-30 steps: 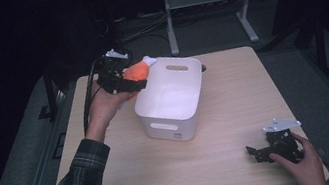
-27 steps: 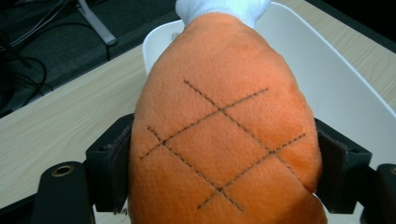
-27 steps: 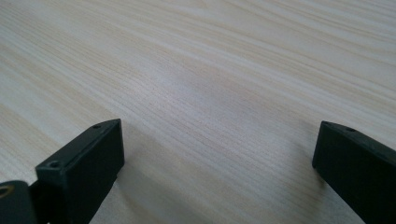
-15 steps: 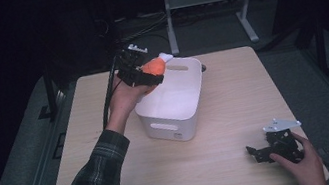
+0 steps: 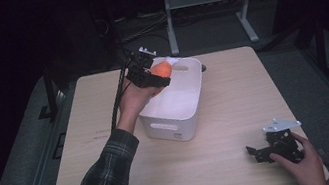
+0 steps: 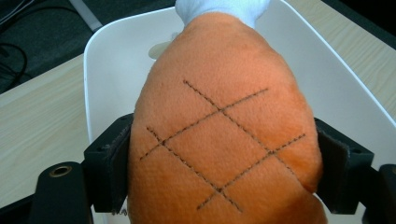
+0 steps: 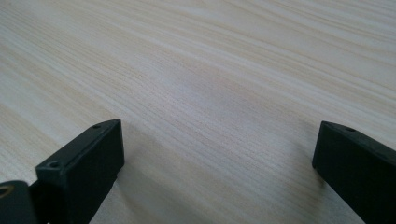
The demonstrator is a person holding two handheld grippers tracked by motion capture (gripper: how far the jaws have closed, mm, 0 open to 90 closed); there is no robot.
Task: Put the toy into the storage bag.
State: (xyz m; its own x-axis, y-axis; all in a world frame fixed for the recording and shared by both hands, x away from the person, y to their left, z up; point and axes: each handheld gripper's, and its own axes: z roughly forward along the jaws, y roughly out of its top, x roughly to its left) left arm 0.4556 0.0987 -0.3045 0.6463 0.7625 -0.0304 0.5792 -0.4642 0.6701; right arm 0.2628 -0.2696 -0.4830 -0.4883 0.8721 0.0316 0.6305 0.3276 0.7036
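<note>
left hand-held gripper (image 5: 155, 75) clamps the orange plush drumstick (image 6: 224, 135) above the white plastic bin (image 5: 175, 108) (white tip pointing inward); right hand-held gripper (image 7: 219, 163) gapes empty near the worktop's (image 5: 233, 91) front-right corner.

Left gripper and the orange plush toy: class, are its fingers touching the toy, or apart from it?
Touching. The left gripper view shows both fingers pressed against the sides of the orange plush toy, with no gap on either side.

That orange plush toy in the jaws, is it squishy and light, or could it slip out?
Probably squishy: the plush toy has fuzzy stitched fabric that bulges out past the jaws. Likely light for its size, since the left gripper holds it up over the white bin by its sides alone. Slipping seems unlikely; the nap should grip, though soft stuffing may give.
</note>
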